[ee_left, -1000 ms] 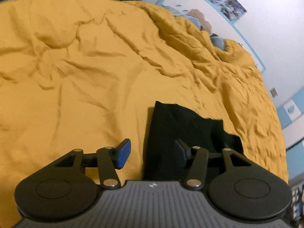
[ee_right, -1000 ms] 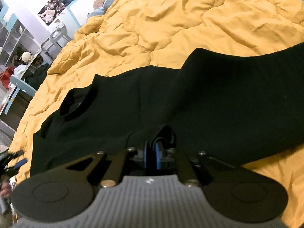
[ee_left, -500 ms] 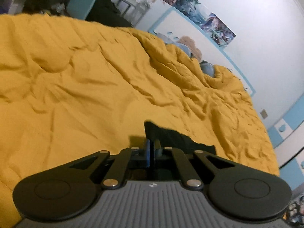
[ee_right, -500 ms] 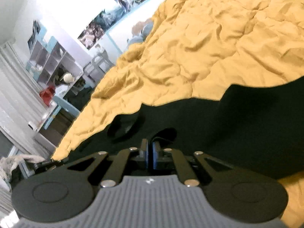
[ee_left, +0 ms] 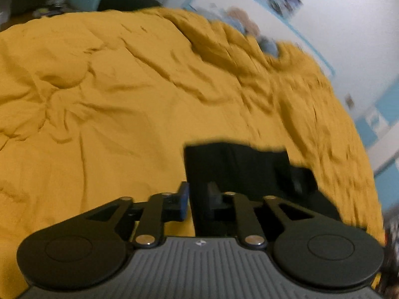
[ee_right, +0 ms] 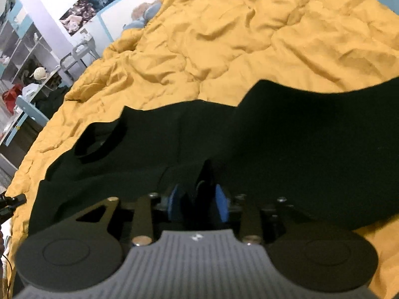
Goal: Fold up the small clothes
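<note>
Left-wrist view: the left gripper point(ee_left: 198, 199) stood with its jaws parted, the blue-padded left finger point(ee_left: 183, 196) over bare quilt and the right finger over the black garment point(ee_left: 239, 164). The garment's left edge ran between the two fingers, straight and roughly vertical in frame; whether either pad touched the cloth could not be told, the frame being blurred. The garment's far edge lay as a stepped line against the yellow quilt point(ee_left: 112, 99), which spread wide and rumpled to the left and far side, offering open room there.

Right-wrist view: the right gripper point(ee_right: 198, 203) was likewise parted, with a raised fold of the black garment point(ee_right: 286, 134) standing between its blue pads point(ee_right: 220, 205), not clamped. The garment lay spread across the near part of the yellow quilt point(ee_right: 237, 39), neck opening point(ee_right: 99, 142) at the left, its far edge wavy. Beyond that edge the quilt ran unobstructed to the pillows point(ee_right: 146, 12); shelving point(ee_right: 22, 47) stood off the bed's left side.
</note>
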Tool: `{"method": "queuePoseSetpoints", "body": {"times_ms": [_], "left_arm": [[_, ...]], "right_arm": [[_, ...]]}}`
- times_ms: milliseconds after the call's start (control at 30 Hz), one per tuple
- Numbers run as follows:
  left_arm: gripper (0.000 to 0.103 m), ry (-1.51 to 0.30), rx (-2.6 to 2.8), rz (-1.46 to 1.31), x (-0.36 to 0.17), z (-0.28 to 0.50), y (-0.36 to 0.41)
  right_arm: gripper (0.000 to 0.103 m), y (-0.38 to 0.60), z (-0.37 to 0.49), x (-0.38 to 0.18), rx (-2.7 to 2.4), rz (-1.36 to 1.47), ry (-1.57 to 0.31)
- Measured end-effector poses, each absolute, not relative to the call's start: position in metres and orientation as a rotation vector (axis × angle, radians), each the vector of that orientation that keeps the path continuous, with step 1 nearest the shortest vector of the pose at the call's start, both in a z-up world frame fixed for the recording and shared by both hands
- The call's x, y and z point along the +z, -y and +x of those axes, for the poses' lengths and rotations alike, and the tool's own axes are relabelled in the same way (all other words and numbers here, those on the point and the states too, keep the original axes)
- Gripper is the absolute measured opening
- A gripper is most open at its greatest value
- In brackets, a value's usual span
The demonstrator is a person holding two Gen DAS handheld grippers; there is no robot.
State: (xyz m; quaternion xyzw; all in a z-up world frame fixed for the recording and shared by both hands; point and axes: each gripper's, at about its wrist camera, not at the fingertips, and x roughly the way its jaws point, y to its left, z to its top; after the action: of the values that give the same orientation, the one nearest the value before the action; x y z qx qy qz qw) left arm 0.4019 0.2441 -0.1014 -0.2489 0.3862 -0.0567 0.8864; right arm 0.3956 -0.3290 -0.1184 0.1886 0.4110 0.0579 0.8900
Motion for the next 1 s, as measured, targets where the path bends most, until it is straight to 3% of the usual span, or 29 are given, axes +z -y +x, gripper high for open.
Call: {"method": "queuePoseSetpoints", "body": {"times_ms": [133,200,300,333,367,433,467,567,767,900,1000], "left_arm": [[0.051,-0.885,-0.186,-0.433,-0.107,0.384,-0.226],[0.054,-0.896,-0.174,-0.418,-0.115,0.377,-0.221],[0.053,-0.905,-0.156,-0.459,-0.128,0.375,-0.214],[0.037,-0.9,-0.159,-0.46,-0.131,0.375,-0.212],[0.013,-0.893,-0.151,-0.454,-0.132,0.375,-0.21],[0.006,-0.86,-0.143,-0.458,-0.129,0.372,-0.21],[0.005,-0.836,-0.145,-0.461,-0.125,0.369,-0.211],[0.004,-0.805,-0.135,-0.467,-0.116,0.368,-0.218],[0.006,-0.929,-0.082,-0.342,-0.138,0.384,-0.2],[0.022,-0.937,-0.045,-0.341,-0.126,0.383,-0.201],[0.027,-0.92,-0.01,-0.297,-0.11,0.371,-0.202]], "right_arm": [[0.039,0.322,0.39,-0.118,0.119,0.366,-0.873],[0.039,0.321,0.387,-0.124,0.109,0.371,-0.883],[0.037,0.317,0.387,-0.132,0.103,0.389,-0.885],[0.029,0.315,0.386,-0.133,0.1,0.385,-0.883],[0.024,0.312,0.386,-0.133,0.093,0.369,-0.88],[0.004,0.308,0.384,-0.129,0.082,0.344,-0.868],[0.004,0.309,0.382,-0.125,0.094,0.357,-0.854],[0.003,0.308,0.378,-0.118,0.106,0.348,-0.84],[0.002,0.303,0.388,-0.146,0.052,0.279,-0.952],[0.005,0.301,0.384,-0.131,0.031,0.246,-0.949],[0.018,0.309,0.373,-0.11,0.021,0.226,-0.915]]}}
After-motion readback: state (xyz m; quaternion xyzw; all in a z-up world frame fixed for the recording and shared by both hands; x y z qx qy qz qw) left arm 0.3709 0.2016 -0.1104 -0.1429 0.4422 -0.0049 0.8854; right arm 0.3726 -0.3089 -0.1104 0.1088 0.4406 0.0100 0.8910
